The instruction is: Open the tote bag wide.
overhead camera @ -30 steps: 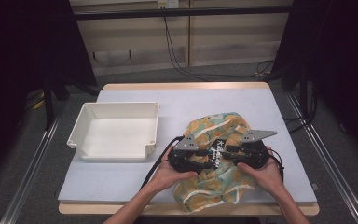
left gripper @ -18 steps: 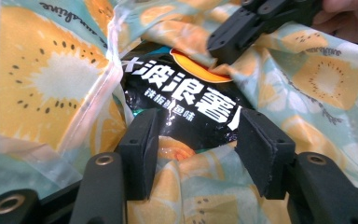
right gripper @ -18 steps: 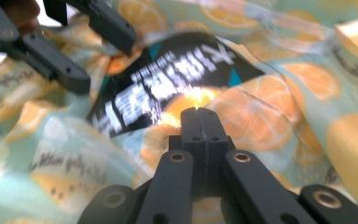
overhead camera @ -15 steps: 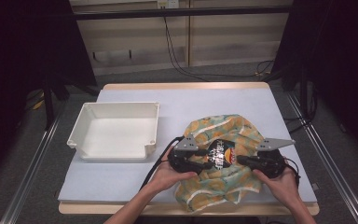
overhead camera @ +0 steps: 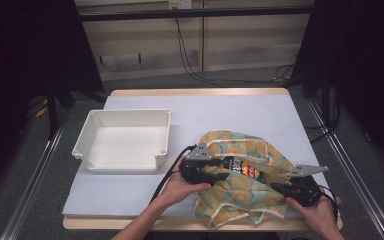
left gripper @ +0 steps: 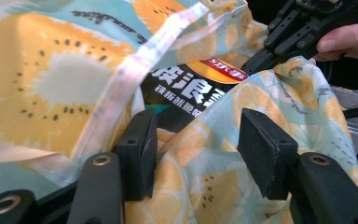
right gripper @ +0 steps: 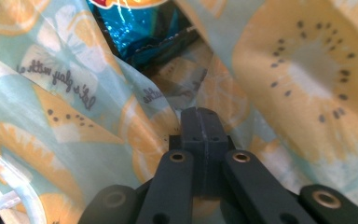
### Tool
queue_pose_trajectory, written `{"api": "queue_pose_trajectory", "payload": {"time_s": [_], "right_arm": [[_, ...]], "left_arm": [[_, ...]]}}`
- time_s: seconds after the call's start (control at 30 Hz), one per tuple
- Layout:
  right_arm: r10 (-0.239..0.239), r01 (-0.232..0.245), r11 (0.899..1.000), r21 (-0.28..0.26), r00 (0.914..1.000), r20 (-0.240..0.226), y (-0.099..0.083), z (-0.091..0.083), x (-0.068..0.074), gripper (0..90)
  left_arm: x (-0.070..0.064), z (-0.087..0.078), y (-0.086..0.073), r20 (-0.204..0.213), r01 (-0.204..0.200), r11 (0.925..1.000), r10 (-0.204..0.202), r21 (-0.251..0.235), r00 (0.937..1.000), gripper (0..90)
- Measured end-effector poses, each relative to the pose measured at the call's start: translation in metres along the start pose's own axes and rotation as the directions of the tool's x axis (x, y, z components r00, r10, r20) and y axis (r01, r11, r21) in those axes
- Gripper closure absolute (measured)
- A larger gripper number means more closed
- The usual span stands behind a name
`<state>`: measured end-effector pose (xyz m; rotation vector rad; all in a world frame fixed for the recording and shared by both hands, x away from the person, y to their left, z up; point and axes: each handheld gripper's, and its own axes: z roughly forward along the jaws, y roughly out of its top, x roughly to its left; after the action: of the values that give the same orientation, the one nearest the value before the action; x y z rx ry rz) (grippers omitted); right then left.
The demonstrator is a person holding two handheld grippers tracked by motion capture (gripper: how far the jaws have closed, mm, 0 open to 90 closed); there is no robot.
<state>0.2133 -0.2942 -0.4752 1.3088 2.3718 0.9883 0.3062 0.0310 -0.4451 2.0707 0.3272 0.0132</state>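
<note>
A fruit-print cloth bag (overhead camera: 240, 185) lay at the table's (overhead camera: 260, 115) near right, its mouth pulled open, with a snack packet (overhead camera: 242, 167) partly inside. The right gripper (overhead camera: 286, 189) pinched the bag's edge, its jaws closed tight on the fabric. The left gripper (overhead camera: 215, 175) rested at the opening with jaws spread wide and cloth bunched between them, not clamped. Judging by this, the packet seemed only half handled. An empty white tray (overhead camera: 125, 142) stood well apart to the left. Loose folds partly blocked the packet.
</note>
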Motion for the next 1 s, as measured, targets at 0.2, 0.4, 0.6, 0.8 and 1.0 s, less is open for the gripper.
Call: {"api": "queue_pose_trajectory", "payload": {"time_s": [0.2, 0.4, 0.6, 0.8, 1.0], "right_arm": [[0.016, -0.018, 0.997, -0.07, 0.9995, -0.029, 0.004, -0.005, 0.0, 90.0], [-0.005, -0.01, 0.982, -0.186, 0.997, -0.077, 0.024, -0.023, 0.001, 81.9], [-0.02, 0.002, 0.967, -0.255, 0.9976, -0.067, 0.048, -0.033, -0.001, 65.1], [-0.03, 0.018, 0.974, -0.227, 0.9984, -0.049, 0.065, -0.008, -0.009, 51.4], [-0.045, 0.038, 0.985, -0.168, 0.9984, -0.034, 0.076, 0.021, -0.017, 47.5]], "left_arm": [[-0.004, -0.001, 0.006, 0.008, 0.006, 0.9999, -0.006, -0.009, 0.9999, 47.4], [-0.019, 0.005, 0.021, 0.082, -0.027, 0.9991, 0.03, -0.033, 0.9962, 54.5], [-0.035, 0.028, 0.039, 0.128, -0.053, 0.9984, 0.056, -0.021, 0.9902, 48.1], [-0.049, 0.057, 0.032, 0.16, -0.084, 0.9945, 0.073, 0.063, 0.9844, 45.7], [-0.06, 0.069, 0.026, 0.144, -0.152, 0.9799, 0.133, 0.129, 0.9806, 60.4]]}}
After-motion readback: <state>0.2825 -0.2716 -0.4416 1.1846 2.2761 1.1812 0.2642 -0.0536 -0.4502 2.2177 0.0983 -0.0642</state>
